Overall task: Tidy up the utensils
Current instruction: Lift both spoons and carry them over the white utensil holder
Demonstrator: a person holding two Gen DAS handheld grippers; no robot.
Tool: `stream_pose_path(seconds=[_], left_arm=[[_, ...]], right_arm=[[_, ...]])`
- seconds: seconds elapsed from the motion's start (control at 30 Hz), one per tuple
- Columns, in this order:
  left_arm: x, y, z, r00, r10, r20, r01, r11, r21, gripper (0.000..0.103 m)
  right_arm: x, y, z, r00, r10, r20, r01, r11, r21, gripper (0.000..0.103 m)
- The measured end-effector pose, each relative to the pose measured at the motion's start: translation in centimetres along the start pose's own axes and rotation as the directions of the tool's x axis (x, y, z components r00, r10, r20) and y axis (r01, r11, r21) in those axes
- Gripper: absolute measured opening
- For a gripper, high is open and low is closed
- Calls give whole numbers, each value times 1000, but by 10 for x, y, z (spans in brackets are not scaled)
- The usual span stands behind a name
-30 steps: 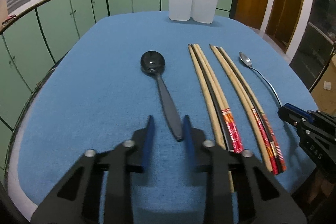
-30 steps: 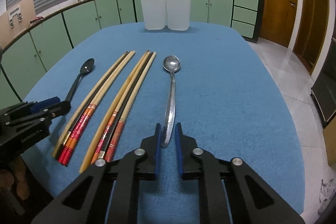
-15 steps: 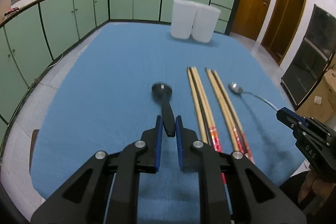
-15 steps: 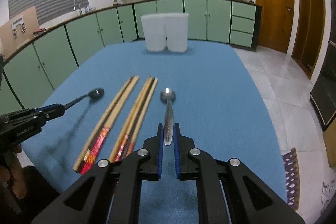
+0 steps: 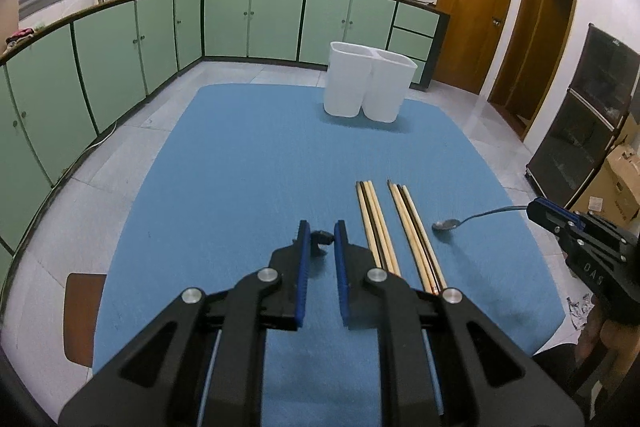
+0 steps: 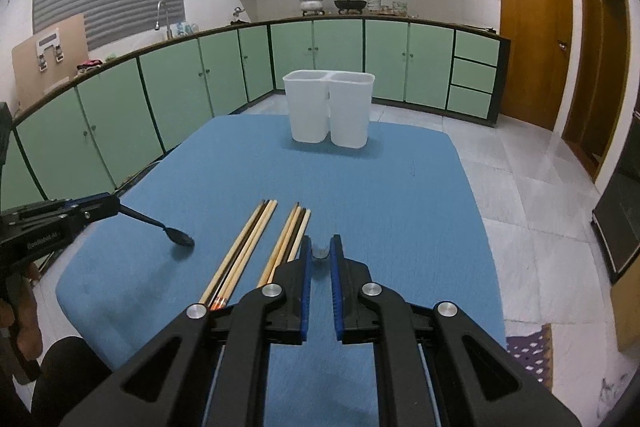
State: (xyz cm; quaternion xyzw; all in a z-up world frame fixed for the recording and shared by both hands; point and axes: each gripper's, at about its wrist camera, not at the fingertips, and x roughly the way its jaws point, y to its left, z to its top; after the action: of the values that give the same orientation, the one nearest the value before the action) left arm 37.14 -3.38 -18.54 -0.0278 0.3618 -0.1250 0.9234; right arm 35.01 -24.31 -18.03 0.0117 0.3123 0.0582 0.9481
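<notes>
Blue cloth-covered table (image 5: 248, 163) fills the lower half of both views, green cabinets (image 6: 224, 71) wrapping the room behind it.

White plastic 2-compartment utensil holder (image 5: 370, 89) stands upright at the far end of the table, well apart from everything else. Both compartments open at the top; contents not visible from here.

2 bundles of wooden chopsticks (image 5: 394, 227) lie flat on the cloth, side by side with a narrow gap, tips toward the holder, red-banded ends toward the camera.

Left gripper (image 5: 319, 239): blue-padded fingers clamped on the handle end of the black plastic spoon (image 6: 168, 230). Right wrist view shows it lifted clear of the table, sloping down, bowl lowest and just above the cloth, left of the chopsticks. In the left wrist view only a dark stub shows between the pads.

Right gripper (image 6: 320, 253): fingers clamped on the handle of the silver metal spoon (image 5: 468, 219). Left wrist view shows it held off the cloth, bowl hanging low just right of the chopsticks. In the right wrist view only the grey handle end sits between the pads.

Both spoons are well short of the holder.
</notes>
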Motion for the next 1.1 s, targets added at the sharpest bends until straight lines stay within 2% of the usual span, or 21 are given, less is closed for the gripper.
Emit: stream_pose_path(seconds=[0.33,0.8,0.9,0.97,1.1], left_arm=[[-8,2,19,999,-19,33,18,999,27,10],[-7,-10,55,996,-54,70,49,996,70,10],[0,-12,68,995,-71,69,66,995,77,9],[6,-15,85,994,-87,72,81,993,85,3],[16,-20,121,991,-104,89,95,990,100,3]], right_arm=[[-4,-4,18,1000,17,-18,-17,999,-28,9],[-13,-7,41,1000,23,15,-23,998,-52,9],[-11,-8,53,999,34,23,-33,998,-61,9],[-8,-9,67,999,37,31,-35,997,-74,9],[3,-10,103,998,47,39,-44,994,-96,9]])
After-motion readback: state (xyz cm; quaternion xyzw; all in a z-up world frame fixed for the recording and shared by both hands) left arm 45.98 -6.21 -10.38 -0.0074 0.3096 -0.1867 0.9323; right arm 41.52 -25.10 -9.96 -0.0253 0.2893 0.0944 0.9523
